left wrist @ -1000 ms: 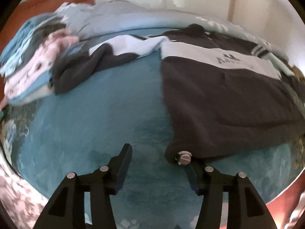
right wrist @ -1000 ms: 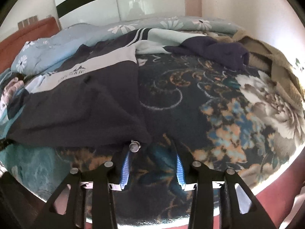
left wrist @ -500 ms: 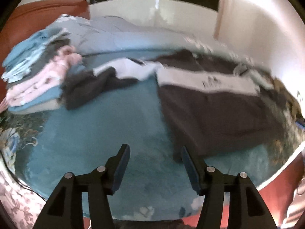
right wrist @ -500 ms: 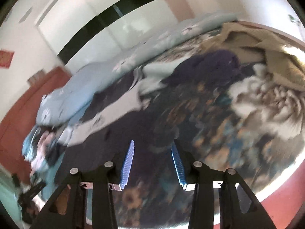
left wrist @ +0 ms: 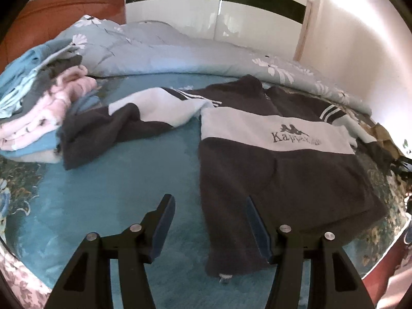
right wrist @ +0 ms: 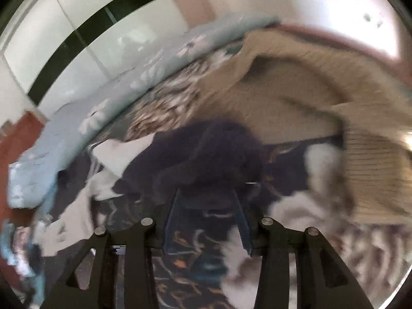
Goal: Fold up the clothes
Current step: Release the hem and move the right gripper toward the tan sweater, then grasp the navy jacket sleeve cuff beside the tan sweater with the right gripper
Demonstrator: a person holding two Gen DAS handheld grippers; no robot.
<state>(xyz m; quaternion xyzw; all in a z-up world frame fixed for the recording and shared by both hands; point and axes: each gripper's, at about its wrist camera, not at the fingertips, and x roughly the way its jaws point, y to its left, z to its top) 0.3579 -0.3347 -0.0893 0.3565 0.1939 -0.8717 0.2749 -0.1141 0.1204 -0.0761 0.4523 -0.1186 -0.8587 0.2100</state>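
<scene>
Both pairs of tongs have let go of the hem of the dark navy zip jacket with a white chest band and printed logo [left wrist: 278,170], which a second ago they were touching at its two lower corners. The left tongs [left wrist: 208,226] are now spread with nothing between the pads, lifted a little above the jacket's lower left corner, where the zip pull [left wrist: 224,277] lies on the teal patterned bedspread [left wrist: 108,195]. The right tongs [right wrist: 207,216] are also parted and empty, and have swung away toward the jacket's far sleeve [right wrist: 206,152], a bunched dark heap beside a tan ribbed knit garment [right wrist: 360,170]; that view is blurred.

This suggests the smoothing of the body is finished and the sleeves come next.

The jacket lies front up and fairly flat in the middle of the bed, its left sleeve [left wrist: 134,118] crumpled outward toward a stack of folded clothes [left wrist: 38,108].
</scene>
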